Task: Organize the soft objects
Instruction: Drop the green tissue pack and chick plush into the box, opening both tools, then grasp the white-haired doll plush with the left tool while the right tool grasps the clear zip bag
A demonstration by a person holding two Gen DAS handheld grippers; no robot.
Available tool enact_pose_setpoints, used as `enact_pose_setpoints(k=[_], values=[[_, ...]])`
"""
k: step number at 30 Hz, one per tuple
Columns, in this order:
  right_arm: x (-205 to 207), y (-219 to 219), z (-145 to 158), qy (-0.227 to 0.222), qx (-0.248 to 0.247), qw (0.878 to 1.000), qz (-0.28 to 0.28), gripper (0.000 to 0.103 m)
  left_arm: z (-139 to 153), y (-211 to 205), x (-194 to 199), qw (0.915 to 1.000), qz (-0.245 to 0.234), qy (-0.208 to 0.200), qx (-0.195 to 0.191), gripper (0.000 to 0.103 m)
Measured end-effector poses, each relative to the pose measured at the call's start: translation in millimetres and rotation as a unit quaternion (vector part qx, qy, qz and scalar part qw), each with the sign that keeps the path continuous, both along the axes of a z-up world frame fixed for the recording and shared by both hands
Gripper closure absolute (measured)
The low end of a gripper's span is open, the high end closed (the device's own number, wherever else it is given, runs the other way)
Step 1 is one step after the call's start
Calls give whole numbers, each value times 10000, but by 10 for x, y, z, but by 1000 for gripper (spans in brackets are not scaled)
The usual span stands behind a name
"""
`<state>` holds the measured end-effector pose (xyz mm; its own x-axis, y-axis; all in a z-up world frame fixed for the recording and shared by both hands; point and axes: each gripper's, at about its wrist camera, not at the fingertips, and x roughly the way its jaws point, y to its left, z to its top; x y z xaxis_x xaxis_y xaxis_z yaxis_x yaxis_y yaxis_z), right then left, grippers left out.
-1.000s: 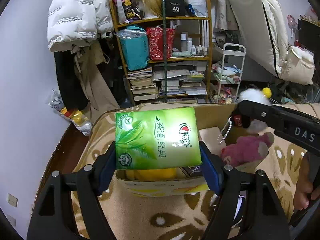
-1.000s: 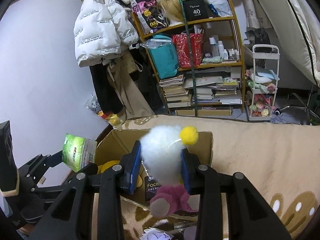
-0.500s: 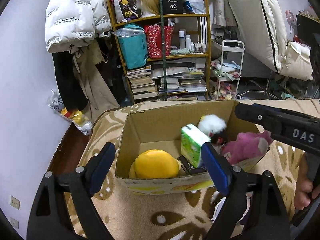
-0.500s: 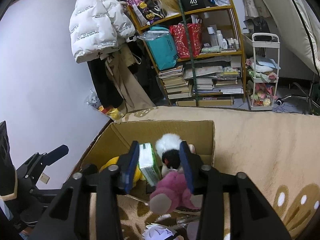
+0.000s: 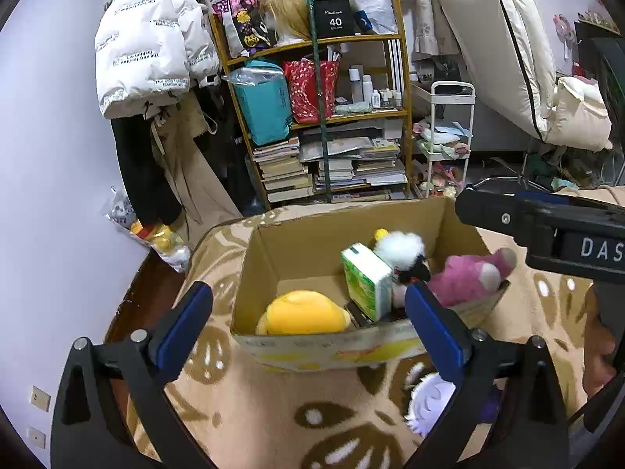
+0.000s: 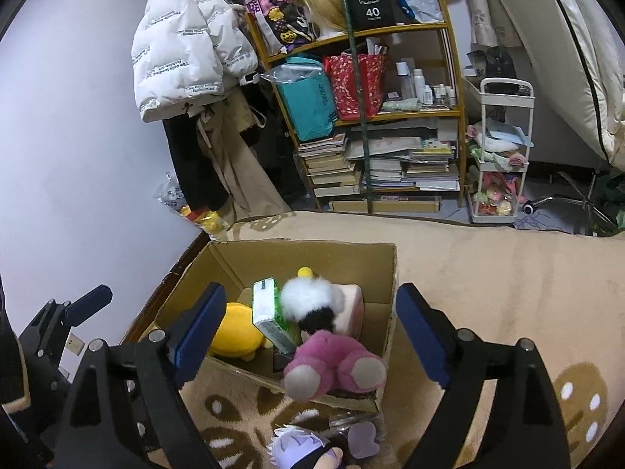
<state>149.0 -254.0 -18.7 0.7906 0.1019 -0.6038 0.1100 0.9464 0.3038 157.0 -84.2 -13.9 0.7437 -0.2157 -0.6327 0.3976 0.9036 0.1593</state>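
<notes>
An open cardboard box (image 5: 269,258) sits on a beige patterned blanket; it also shows in the right wrist view (image 6: 384,273). Inside lie a yellow plush (image 5: 302,312), a green tissue pack (image 5: 367,279) standing on edge, a white fluffy toy with a yellow pompom (image 5: 400,246) and a pink plush (image 5: 466,273) hanging over the right wall. My left gripper (image 5: 308,328) is open and empty in front of the box. My right gripper (image 6: 308,328) is open and empty above the box's near side.
A small doll with white-lilac hair (image 6: 302,447) lies on the blanket (image 6: 488,273) in front of the box. A cluttered bookshelf (image 5: 332,117), a white cart (image 5: 449,136) and hanging coats (image 5: 148,51) stand beyond the bed. Dark floor (image 5: 148,293) lies left of the blanket.
Both grippers opened. The tissue pack dropped from my left gripper into the box, and the white fluffy toy dropped from my right gripper into it. Both grippers pulled back a little.
</notes>
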Motion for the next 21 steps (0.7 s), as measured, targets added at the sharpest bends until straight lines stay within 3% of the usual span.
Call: enact_pose_setpoints(k=[2,11,21], values=[[-69,-18,31,-35,9,10000,-40,0,28,-4,-28,9998,-31,152,-128,4],[-315,-131,137,10,158,9994,-323,0,144,-85,-313,9997,-99,224,-48,4],[-544,-243,-29,384,223,9976,-538,0,106,-117,-523,9992,44,385,88,4]])
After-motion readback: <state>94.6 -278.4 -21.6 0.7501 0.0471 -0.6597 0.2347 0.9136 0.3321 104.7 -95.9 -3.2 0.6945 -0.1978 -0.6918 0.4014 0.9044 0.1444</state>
